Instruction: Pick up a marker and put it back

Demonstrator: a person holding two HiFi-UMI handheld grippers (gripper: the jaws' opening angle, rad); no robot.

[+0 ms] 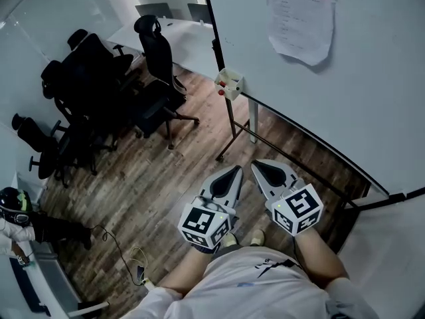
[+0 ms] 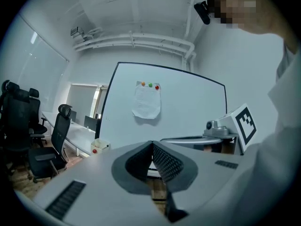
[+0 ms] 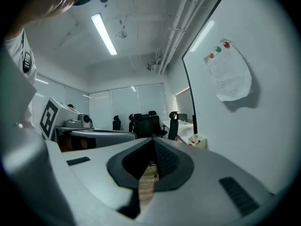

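A small white marker box (image 1: pixel 230 83) with red-capped markers hangs at the left edge of the whiteboard (image 1: pixel 372 78); it also shows in the left gripper view (image 2: pixel 99 146) and the right gripper view (image 3: pixel 198 141). Both grippers are held side by side in front of the person's body, well short of the box and lower than it. My left gripper (image 1: pixel 237 169) is shut with nothing between its jaws (image 2: pixel 153 145). My right gripper (image 1: pixel 255 163) is shut too and holds nothing (image 3: pixel 153 139). No marker is in either gripper.
A sheet of paper (image 1: pixel 300 20) is pinned to the whiteboard with magnets. Black office chairs (image 1: pixel 99 92) and a white desk (image 1: pixel 179 42) stand to the left. The board's stand leg (image 1: pixel 232 138) rests on the wooden floor. A person (image 1: pixel 16 211) sits at far left, near a cable (image 1: pixel 126 258).
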